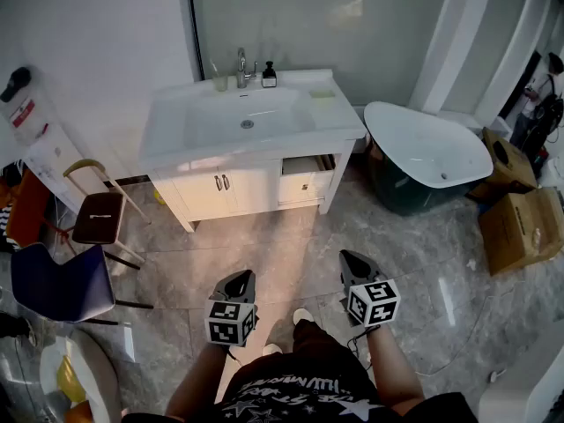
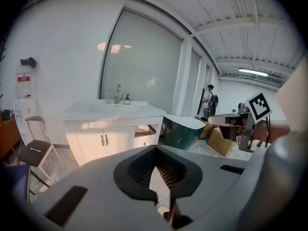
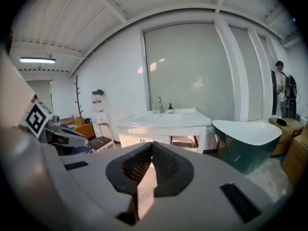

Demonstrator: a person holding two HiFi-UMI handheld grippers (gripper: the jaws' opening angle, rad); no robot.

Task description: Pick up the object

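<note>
Two in hand, left tongs (image 1: 245,277) and right tongs (image 1: 349,259), one white worktop (image 1: 167,137), one faucet (image 1: 241,67), one dark bottle (image 1: 269,77), one cup (image 1: 219,81), one bathtub (image 1: 427,152), two cardboard boxes, far box (image 1: 509,161) and near box (image 1: 524,227), two chairs, brown chair (image 1: 99,217) and blue chair (image 1: 62,285).

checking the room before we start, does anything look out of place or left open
Yes. On the vanity, the right drawer stands pulled open while its doors are shut. A bathtub sits loose on the floor beside cardboard boxes, apparently uninstalled.
</note>
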